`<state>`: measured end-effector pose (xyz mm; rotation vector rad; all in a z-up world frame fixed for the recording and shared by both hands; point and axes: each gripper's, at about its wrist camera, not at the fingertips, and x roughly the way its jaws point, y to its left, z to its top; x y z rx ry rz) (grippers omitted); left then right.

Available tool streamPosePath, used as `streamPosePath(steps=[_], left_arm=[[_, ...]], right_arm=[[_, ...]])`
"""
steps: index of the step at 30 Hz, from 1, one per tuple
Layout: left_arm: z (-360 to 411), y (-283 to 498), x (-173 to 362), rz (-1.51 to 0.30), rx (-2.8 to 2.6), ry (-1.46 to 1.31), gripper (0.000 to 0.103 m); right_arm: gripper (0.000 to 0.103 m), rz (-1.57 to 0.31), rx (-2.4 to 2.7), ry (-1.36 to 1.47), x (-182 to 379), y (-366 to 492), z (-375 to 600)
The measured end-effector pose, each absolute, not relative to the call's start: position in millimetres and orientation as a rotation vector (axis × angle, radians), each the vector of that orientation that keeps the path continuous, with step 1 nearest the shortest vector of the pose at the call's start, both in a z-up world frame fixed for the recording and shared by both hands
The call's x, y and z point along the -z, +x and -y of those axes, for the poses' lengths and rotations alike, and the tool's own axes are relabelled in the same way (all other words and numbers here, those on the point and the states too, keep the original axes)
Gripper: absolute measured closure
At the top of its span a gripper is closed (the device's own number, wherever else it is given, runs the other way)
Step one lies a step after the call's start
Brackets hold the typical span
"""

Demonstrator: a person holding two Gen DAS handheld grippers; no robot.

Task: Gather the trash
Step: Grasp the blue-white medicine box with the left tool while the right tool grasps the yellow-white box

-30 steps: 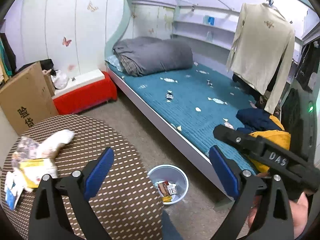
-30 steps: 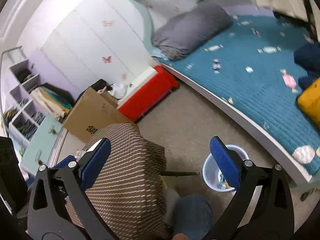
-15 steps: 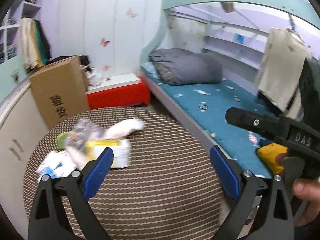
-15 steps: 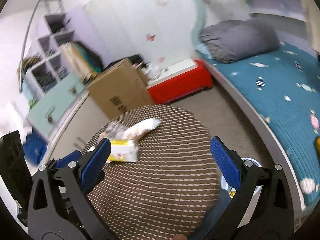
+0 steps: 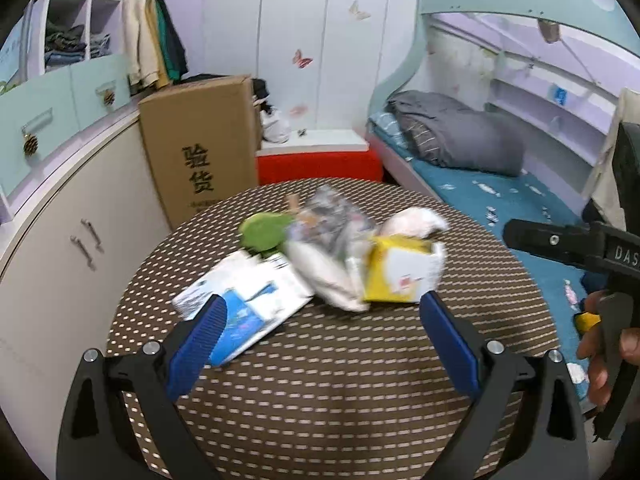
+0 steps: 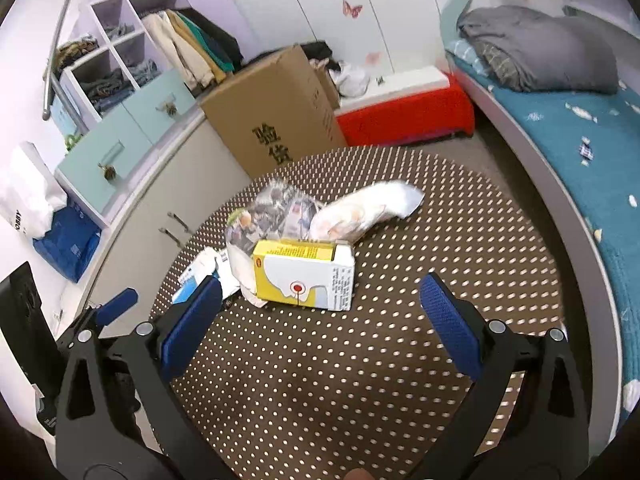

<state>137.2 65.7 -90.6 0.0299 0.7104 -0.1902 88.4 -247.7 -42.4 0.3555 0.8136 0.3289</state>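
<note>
Well, from the left wrist camera the left gripper [image 5: 320, 332] hangs over the near part of a round table [image 5: 340, 400] with a brown dotted cover, jaws wide apart and empty. Just past its fingers lies the trash — a blue-and-white packet [image 5: 248, 300], a yellow-and-white carton [image 5: 402, 276], a green wrapper [image 5: 264, 232], a clear plastic bag [image 5: 332, 220] and a crumpled white piece [image 5: 414, 220], heaped together and touching. At the right edge a hand [image 5: 600, 360] grips the other tool's handle.

Over the right wrist camera the right gripper [image 6: 320, 328] is also spread open, holding nothing, with the yellow-and-white carton [image 6: 306, 276] lying on its side just beyond and between the fingertips. Behind the table stands a cardboard box [image 6: 276, 116] — beside it a red bench [image 6: 404, 118], then the bed [image 6: 580, 128] with its grey folded quilt [image 6: 536, 52].
</note>
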Motion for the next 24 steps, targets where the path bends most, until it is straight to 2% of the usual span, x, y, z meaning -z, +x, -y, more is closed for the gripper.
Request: streamPosePath(steps=[13, 24], left_arm=[[-118, 166, 136, -0.78, 0.112, 0.109, 0.008], [-105, 186, 160, -0.796, 0.207, 0.417, 0.008]], right_arm=[[0.006, -0.938, -0.389, 0.294, 79, 121, 189], [0.006, -0.981, -0.367, 0.287, 100, 149, 170]])
